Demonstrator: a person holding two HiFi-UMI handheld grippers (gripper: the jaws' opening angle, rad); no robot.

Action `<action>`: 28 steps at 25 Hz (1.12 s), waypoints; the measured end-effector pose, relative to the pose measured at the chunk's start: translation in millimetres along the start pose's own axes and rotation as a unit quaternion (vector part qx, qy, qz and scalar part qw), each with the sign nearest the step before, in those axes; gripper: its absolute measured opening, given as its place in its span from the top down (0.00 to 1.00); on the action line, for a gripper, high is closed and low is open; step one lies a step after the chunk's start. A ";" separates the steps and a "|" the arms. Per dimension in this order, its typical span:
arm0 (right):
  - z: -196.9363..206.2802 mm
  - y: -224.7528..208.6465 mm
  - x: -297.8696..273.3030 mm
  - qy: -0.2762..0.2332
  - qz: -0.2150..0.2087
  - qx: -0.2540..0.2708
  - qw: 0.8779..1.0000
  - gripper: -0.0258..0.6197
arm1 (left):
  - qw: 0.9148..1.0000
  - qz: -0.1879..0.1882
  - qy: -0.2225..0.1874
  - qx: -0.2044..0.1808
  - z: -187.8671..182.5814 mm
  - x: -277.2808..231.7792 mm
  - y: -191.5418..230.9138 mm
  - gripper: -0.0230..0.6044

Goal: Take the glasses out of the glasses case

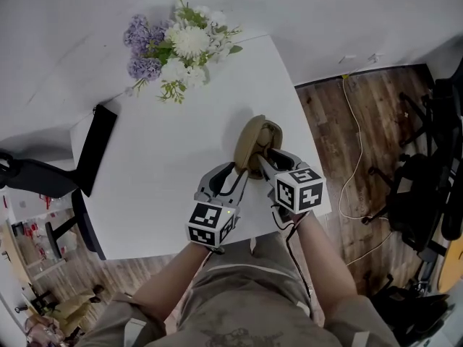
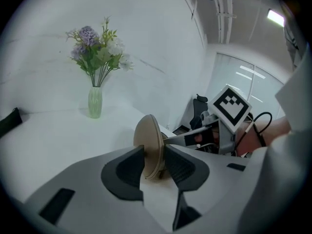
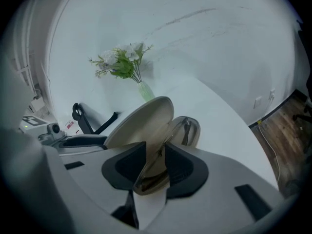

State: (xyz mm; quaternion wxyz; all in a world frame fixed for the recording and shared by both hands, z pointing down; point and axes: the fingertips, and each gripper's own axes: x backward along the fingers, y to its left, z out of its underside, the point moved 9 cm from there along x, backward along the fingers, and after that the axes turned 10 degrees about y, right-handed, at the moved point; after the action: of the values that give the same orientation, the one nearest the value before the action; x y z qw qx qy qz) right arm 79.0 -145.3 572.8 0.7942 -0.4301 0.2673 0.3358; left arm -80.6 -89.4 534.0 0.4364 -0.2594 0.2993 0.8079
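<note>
Nearest of all is the person's lap point(image 1: 246, 306), just past the near edge of the table point(image 1: 159, 186); the two grippers hang side by side over that edge. On the table, close to the right edge and not far from the near right corner, sits the glasses case point(image 1: 255, 139); it is open, with its lid point(image 3: 141, 118) tipped up. Holding that lid is the left gripper point(image 2: 155, 164); its pads point(image 2: 127, 172) squeeze the thin brown shell from both sides. Into the open case reaches the right gripper point(image 3: 155, 165); the glasses point(image 3: 152, 184) stand between its jaws, and both jaws look pressed on them. The glasses are inside the case, not out yet. By the far edge stand some flowers point(image 1: 177, 45), well away from all this.

I think the step now is the grab; the case is open and the glasses look caught. The next move, I think, is to lift the glasses up and out, slowly. The left gripper should hold the lid so the case does not shut or slide; the right one should squeeze softly, since glasses are thin and could bend or slip.
</note>
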 end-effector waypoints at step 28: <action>-3.1 -6.9 -3.3 0.015 -0.024 -0.106 0.994 0.77 | 1.000 -0.002 0.013 0.024 4.3 7.2 13.1 0.82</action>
State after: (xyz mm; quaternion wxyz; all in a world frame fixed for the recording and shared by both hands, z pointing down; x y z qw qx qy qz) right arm 81.7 -151.8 577.1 0.7479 -0.5235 0.2310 0.3364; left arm -96.1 -88.1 535.4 0.4405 -0.2599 0.3231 0.7962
